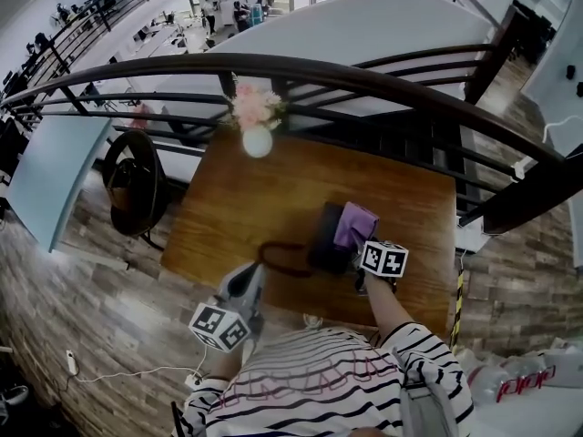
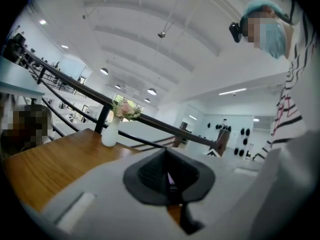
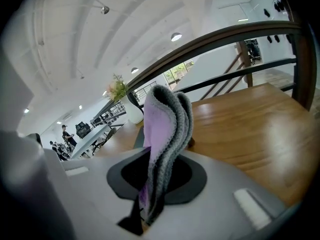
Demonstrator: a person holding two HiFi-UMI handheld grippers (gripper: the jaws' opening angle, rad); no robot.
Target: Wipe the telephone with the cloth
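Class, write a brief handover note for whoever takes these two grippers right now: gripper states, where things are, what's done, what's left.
Left gripper: shut, empty, left of the telephone and apart from it.
Right gripper: shut on the purple cloth.
The telephone sits on the wooden table, with the cloth over it; contact unclear.
Done: cloth gripped. Left: wipe the telephone.

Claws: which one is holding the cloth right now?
The right claw: it is shut on the purple-and-grey cloth, while the left claw is shut with nothing in it.
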